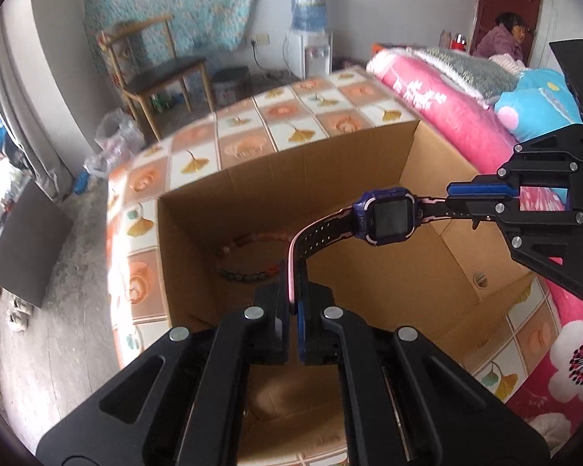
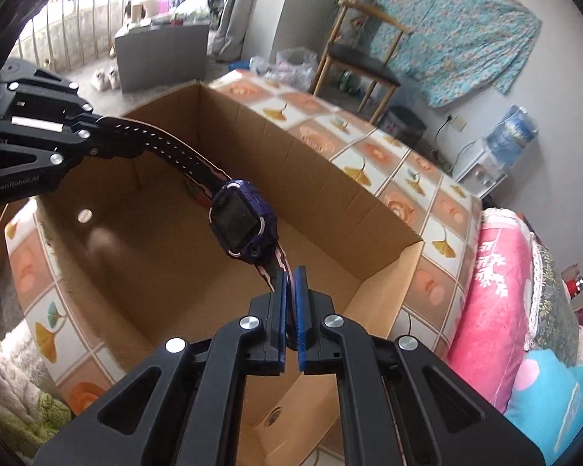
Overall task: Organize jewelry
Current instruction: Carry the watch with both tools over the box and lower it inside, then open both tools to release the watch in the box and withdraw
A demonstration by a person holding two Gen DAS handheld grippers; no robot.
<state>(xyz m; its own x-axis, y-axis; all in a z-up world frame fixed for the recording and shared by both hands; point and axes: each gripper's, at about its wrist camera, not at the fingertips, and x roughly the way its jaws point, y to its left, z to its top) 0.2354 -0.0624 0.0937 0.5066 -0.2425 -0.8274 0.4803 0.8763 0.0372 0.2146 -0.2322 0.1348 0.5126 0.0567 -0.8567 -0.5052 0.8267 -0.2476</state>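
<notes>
1. Bed [image 1: 252, 116], tiled floral cover, carries open cardboard box [image 1: 221, 209].
2. Beaded bracelet [image 1: 248, 268] lies on box floor.
3. Watch [image 1: 388, 217] hangs above box, strap ends clamped by left gripper [image 1: 293, 310] and right gripper [image 2: 291, 303] fingers.

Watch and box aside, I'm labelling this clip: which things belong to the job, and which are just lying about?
Job: watch, held by left gripper and right gripper; cardboard box; bead bracelet inside it.
Lying about: chair, water dispenser, pink quilt, plastic bag.

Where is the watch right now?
The watch hangs over the open cardboard box, strung between the left gripper and right gripper, each clamped on one strap end.
</notes>
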